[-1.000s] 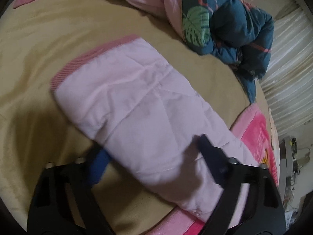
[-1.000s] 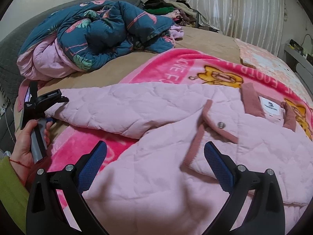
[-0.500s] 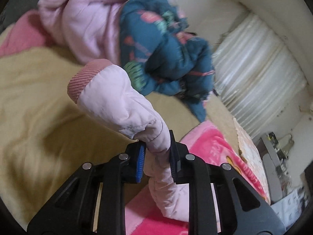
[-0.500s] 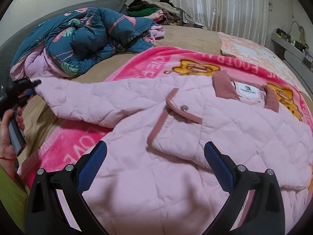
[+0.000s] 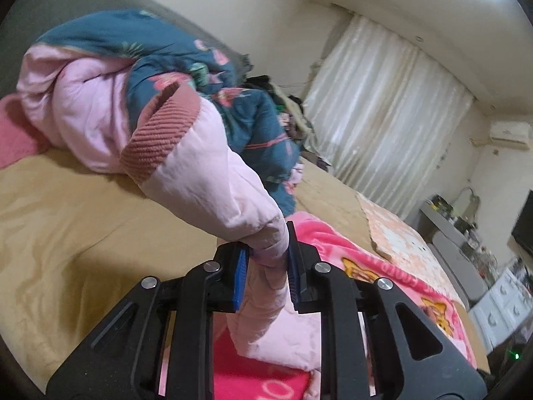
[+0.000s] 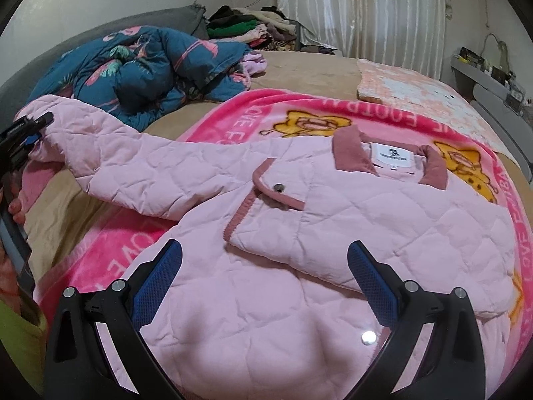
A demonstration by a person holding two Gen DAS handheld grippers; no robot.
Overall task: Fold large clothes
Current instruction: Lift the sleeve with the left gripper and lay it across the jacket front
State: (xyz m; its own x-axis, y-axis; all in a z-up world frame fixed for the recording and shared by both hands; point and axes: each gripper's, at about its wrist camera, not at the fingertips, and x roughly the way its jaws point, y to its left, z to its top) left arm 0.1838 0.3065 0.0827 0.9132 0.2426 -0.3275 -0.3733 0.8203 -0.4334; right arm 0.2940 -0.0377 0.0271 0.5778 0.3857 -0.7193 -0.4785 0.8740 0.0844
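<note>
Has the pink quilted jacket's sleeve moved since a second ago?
Yes. The pink quilted jacket's sleeve, flat on the tan bedsheet before, is now lifted off it toward the crumpled blue floral duvet, clamped in the left gripper.

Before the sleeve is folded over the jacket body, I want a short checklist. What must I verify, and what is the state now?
1. Left tool closed on the sleeve: ok.
2. Cuff lifted clear of the bed: ok.
3. Right tool open, holding nothing: ok.
4. Jacket body flat on the pink blanket: ok, though the front flap is turned back.
5. Grip deep enough not to slip: cannot tell.
</note>
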